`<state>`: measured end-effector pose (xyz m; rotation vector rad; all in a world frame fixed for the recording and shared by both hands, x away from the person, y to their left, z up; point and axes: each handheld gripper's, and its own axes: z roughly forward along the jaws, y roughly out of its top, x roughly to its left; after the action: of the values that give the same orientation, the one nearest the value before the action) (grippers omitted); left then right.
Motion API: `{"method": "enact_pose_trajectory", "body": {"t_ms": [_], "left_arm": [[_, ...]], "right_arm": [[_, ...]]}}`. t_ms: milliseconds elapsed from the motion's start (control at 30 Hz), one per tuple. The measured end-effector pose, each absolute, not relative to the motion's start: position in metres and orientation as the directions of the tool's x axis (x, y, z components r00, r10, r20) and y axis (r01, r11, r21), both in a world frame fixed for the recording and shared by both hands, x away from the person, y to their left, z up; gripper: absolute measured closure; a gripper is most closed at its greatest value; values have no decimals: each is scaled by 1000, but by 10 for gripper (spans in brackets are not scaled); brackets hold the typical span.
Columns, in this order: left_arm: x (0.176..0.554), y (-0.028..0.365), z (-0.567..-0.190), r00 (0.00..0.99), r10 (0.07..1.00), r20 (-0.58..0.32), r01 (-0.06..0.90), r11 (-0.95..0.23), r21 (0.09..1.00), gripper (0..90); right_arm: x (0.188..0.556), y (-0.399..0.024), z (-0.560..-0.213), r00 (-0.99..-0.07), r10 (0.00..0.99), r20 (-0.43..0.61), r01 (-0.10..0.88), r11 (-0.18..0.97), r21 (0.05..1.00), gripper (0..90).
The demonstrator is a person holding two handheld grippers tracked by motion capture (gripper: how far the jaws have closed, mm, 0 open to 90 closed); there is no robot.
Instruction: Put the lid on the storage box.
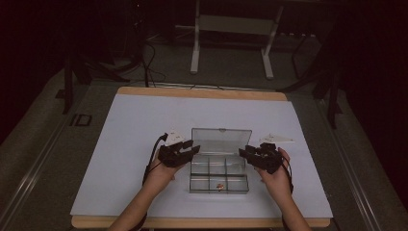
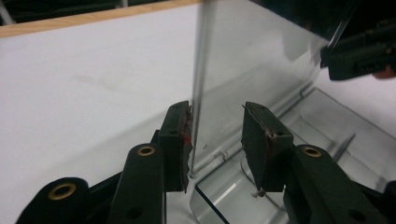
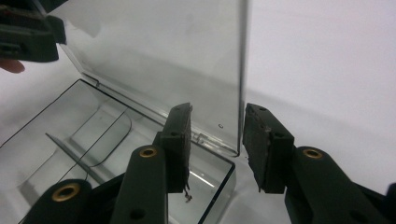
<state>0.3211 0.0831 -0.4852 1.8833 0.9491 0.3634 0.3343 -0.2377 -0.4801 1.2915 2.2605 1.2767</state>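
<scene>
Symmetrically, the left gripper (image 1: 185,152) at nine o'clock and right gripper (image 1: 250,152) at three flank the clear compartment box (image 1: 219,184) mid-table, jaws parted astride its upright lid (image 1: 221,141), apparently to steady it.

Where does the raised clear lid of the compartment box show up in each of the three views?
High view: the lid stands at the far edge of the compartment box, centre of the table, between both tongs.
Left gripper view: the lid rises upper centre-right, its side edge between the jaws.
Right gripper view: the lid takes the upper left and centre, its side edge between the jaws.
Shared landmark: the hinge line where lid meets box.
</scene>
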Motion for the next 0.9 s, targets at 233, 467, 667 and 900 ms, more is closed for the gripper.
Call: {"method": "enact_pose_trajectory", "body": {"t_ms": [233, 467, 667, 900], "left_arm": [[309, 81, -484, 669, 737, -97, 428, -275, 861, 620], [302, 84, -485, 677, 731, -82, 415, -288, 863, 612], [298, 87, -492, 681, 729, -69, 427, -318, 847, 611], [290, 90, -495, 694, 720, -24, 418, -375, 828, 594]], "right_arm": [[326, -240, -482, -597, 778, 196, 573, 242, 783, 622], [324, -243, -484, -602, 769, 217, 583, 238, 777, 624], [322, -245, -488, -609, 762, 220, 592, 253, 765, 615], [317, -248, -497, -611, 761, 217, 609, 276, 744, 576]]}}
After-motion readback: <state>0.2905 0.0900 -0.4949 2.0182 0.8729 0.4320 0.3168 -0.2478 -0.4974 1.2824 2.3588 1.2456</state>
